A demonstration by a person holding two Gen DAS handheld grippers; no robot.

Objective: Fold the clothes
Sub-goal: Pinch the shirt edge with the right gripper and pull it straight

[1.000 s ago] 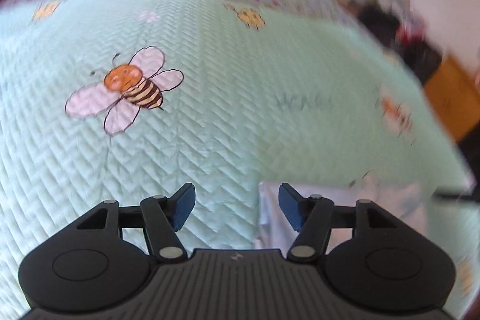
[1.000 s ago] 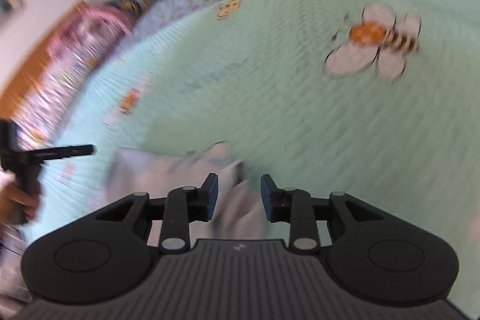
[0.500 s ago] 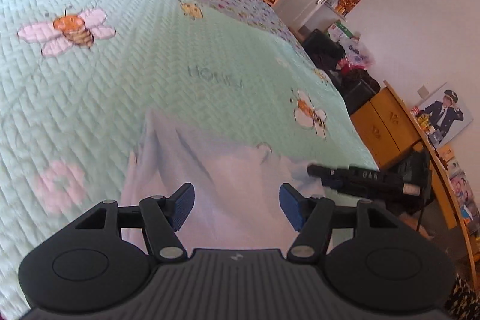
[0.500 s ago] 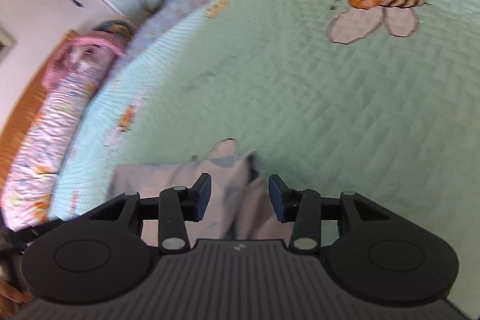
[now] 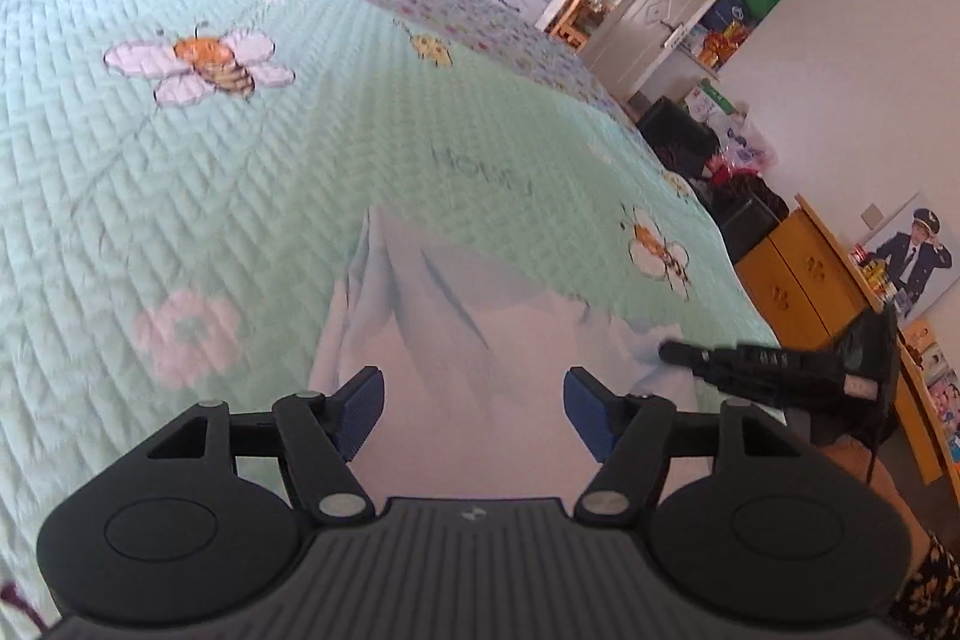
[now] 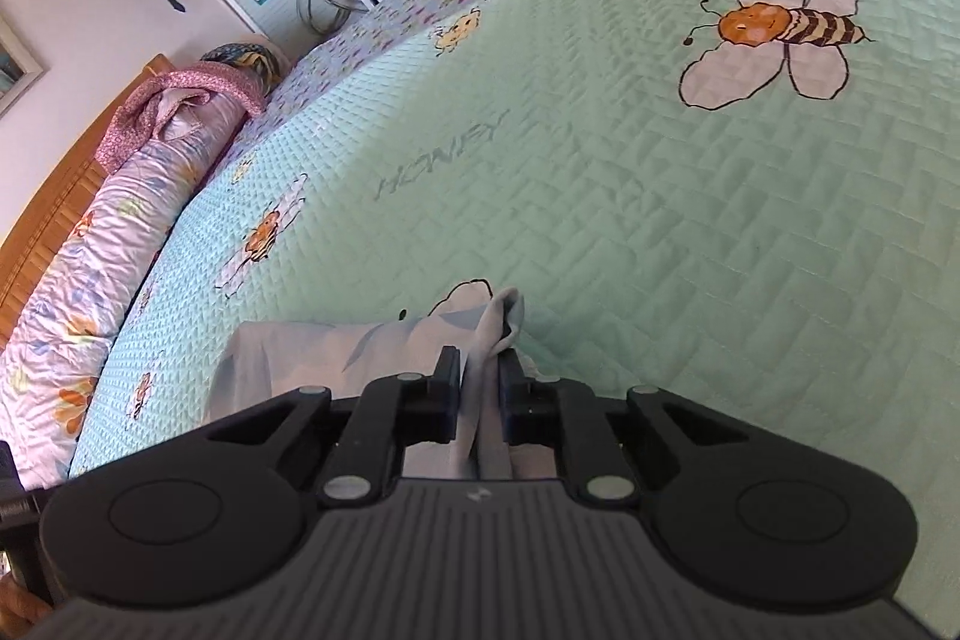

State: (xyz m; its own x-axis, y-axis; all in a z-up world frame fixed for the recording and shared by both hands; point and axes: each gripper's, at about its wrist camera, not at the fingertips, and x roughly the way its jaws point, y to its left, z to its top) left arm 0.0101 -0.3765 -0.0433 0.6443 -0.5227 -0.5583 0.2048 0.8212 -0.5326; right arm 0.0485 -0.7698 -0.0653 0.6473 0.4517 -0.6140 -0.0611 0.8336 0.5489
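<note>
Where perhaps bunched, garment (image 6: 480, 340) in right tool (image 6: 480, 394).

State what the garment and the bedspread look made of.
Garment: thin, soft woven cloth, matte pale blue; it creases and bunches limply in the right gripper. Bedspread: quilted fabric, probably cotton, matte mint; stitched zigzag ridges, printed bees.

Bee-print bedspread (image 5: 360, 148); yellow cabinet (image 5: 804, 274)

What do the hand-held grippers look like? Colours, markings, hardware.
Left hand-held gripper: matte black ribbed body, round side discs, silver pivot screws, blue textured pads. Right hand-held gripper: same black build and small centre logo; its pad colour is not visible.
</note>
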